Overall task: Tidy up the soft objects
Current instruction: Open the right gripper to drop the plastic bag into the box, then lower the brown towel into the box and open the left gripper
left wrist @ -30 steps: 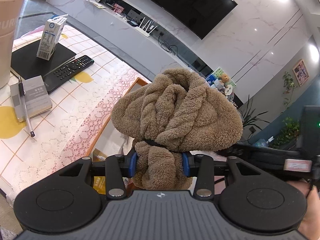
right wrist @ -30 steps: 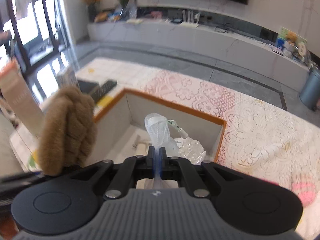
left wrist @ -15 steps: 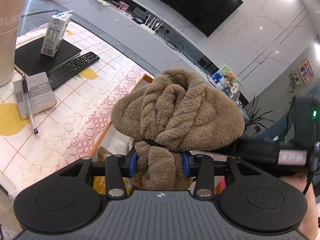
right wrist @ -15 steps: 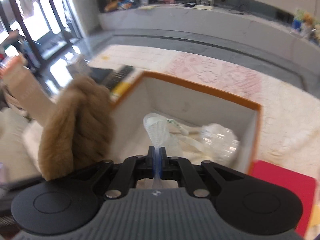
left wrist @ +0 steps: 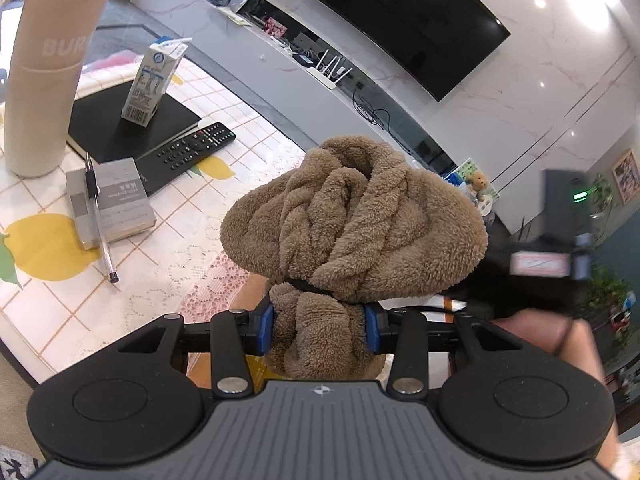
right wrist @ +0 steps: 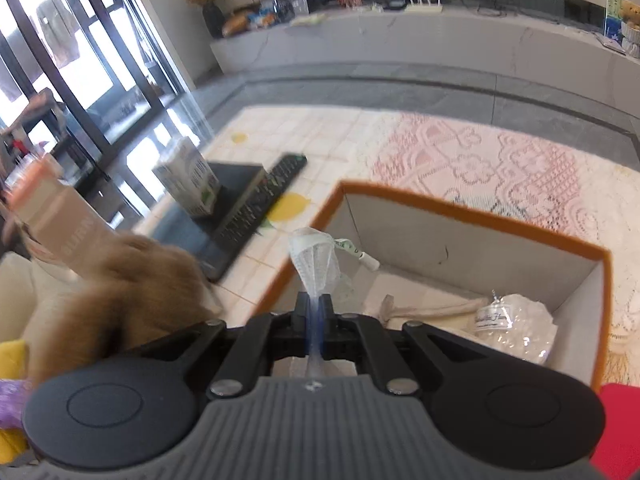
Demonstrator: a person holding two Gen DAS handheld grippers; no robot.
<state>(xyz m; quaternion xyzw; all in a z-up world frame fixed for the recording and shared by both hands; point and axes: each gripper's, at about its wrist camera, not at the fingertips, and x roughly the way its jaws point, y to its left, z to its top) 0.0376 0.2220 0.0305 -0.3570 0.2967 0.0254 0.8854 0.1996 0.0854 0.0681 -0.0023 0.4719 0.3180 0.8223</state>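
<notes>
My left gripper (left wrist: 319,322) is shut on a brown fleecy bundle (left wrist: 352,220) tied with a dark band, held in the air above the table. The bundle shows blurred at the left of the right wrist view (right wrist: 132,300). My right gripper (right wrist: 315,304) is shut on a thin white mesh pouch (right wrist: 314,264) with a small tag, held over the near-left corner of an orange-rimmed grey box (right wrist: 472,216). Inside the box lie a white lacy bundle (right wrist: 516,328) and a beige cloth strip (right wrist: 432,308).
On the tablecloth to the left are a tall beige bottle (left wrist: 44,76), a milk carton (left wrist: 154,80) on a black notebook (left wrist: 128,128), a remote (left wrist: 188,150), and a grey booklet (left wrist: 112,204) with a pen (left wrist: 98,220). A red item (right wrist: 620,424) lies right of the box.
Both grippers have shifted left and back from the box, each holding its object. The box now sits further right in the right wrist view; the bottle and carton loom larger on the left.
</notes>
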